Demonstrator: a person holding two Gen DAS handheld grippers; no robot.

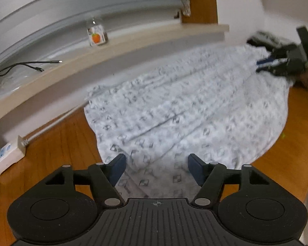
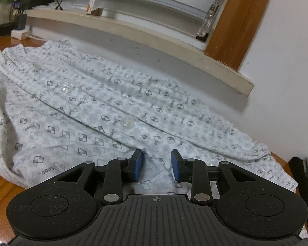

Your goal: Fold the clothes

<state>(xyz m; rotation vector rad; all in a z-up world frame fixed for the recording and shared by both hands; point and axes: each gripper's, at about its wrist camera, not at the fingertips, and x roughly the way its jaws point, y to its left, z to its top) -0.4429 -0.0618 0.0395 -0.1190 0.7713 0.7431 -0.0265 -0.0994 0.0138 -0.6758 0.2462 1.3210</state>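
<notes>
A white button-up shirt (image 1: 184,110) with a grey checker print lies spread on the wooden table (image 1: 57,149). In the right wrist view the shirt (image 2: 82,112) shows its clear buttons (image 2: 127,122) along the placket. My left gripper (image 1: 156,169) is open, its jaws wide apart just above the shirt's near edge. My right gripper (image 2: 157,167) is open, its blue pads straddling a fold of fabric near the hem. The right gripper also shows far right in the left wrist view (image 1: 264,65), over the shirt's far end.
A beige window sill (image 1: 113,51) runs along the wall behind the table, with a small orange-labelled jar (image 1: 96,33) and cables (image 1: 26,66) on it. A white power strip (image 1: 8,155) lies at the table's left. A wooden window frame (image 2: 242,20) stands at right.
</notes>
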